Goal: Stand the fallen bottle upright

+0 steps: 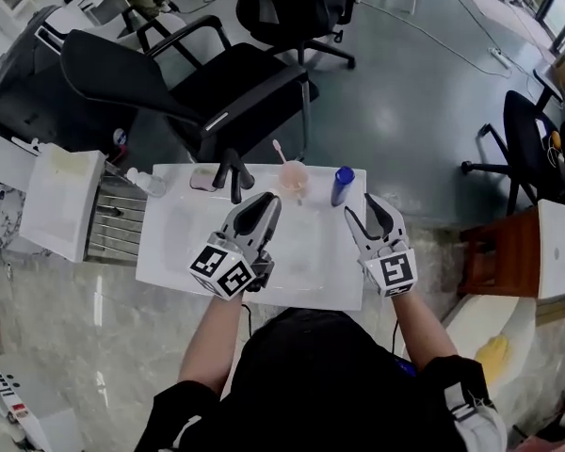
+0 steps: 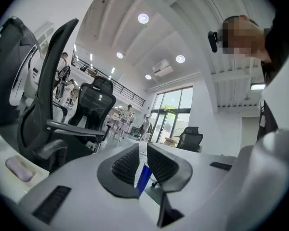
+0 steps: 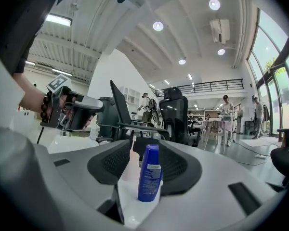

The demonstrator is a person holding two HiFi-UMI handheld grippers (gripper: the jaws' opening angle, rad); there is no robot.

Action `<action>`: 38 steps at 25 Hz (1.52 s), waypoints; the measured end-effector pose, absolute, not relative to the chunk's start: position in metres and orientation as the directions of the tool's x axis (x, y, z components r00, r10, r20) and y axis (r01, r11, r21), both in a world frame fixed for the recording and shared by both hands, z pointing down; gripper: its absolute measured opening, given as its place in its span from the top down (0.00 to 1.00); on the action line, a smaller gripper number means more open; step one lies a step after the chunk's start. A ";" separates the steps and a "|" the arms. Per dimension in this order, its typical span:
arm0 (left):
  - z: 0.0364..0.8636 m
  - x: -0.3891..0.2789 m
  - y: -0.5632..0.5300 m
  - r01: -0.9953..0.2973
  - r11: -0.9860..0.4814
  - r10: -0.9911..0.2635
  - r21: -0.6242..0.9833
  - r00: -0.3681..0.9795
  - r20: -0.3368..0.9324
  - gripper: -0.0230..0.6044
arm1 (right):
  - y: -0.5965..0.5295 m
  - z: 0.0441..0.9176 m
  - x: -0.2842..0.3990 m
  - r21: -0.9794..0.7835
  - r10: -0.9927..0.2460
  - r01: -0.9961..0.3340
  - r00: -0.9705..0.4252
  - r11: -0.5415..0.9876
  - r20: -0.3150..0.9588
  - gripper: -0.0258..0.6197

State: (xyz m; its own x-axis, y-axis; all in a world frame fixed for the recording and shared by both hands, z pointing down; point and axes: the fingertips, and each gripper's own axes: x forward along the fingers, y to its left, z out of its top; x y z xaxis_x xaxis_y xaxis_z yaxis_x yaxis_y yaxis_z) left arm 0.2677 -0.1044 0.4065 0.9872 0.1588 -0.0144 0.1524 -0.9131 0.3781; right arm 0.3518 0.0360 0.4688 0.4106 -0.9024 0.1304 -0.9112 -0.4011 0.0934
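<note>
Blue plastic bottle with a rounded blue cap [image 1: 343, 185] stands upright near the far edge of the white rectangular tabletop [image 1: 169, 243], label facing the person.

Beside it, to its left in the head view: a translucent pink plastic cup [image 1: 293, 177] with a pink toothbrush [image 1: 279, 149] standing in it. Cup and bottle are close but apart. Further left along the same edge lies a pale pink oval bar [image 1: 203, 179].

Right gripper [image 1: 370, 210]: jaws spread and released, nothing held. Its own view frames the bottle in the gap between the jaws, but the head view places the bottle just beyond the tips, with no contact.

Left gripper [image 1: 264, 205]: jaws drawn almost together with only a narrow slit between them, clenched on nothing. The bottle shows through the slit, well ahead.

Both grippers are held above the tabletop, pointing towards its far edge. A black mesh-backed office chair [image 1: 169, 83] stands behind the table.
</note>
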 end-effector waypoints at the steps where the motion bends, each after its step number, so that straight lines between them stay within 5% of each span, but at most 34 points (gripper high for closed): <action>1: 0.402 0.264 -0.108 0.162 -0.920 0.168 0.357 0.986 -0.016 0.87 | 0.033 0.464 0.349 0.092 -0.895 -0.903 0.428 -0.419 0.125 0.66; 5: 0.395 0.246 -0.130 0.198 -0.930 0.203 0.310 0.979 -0.017 0.87 | 0.016 0.446 0.336 0.095 -0.870 -0.872 0.488 -0.481 0.073 0.78; 20: 0.389 0.200 -0.203 0.073 -0.973 0.064 0.217 0.997 -0.051 0.89 | -0.017 0.420 0.290 -0.041 -0.826 -0.825 0.564 -0.564 0.027 0.90; 38: 0.406 0.196 -0.208 0.073 -0.975 0.071 0.212 0.997 -0.018 0.92 | -0.020 0.427 0.295 -0.045 -0.833 -0.832 0.551 -0.553 0.051 0.91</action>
State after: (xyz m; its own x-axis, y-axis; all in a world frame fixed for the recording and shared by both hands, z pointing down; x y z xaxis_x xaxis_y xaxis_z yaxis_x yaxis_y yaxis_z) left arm 0.1965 -0.2083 0.4059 0.9973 0.0712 -0.0177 0.0733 -0.9746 0.2118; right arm 0.2947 -0.0199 0.4274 0.5513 -0.8327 0.0506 -0.8317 -0.5534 -0.0455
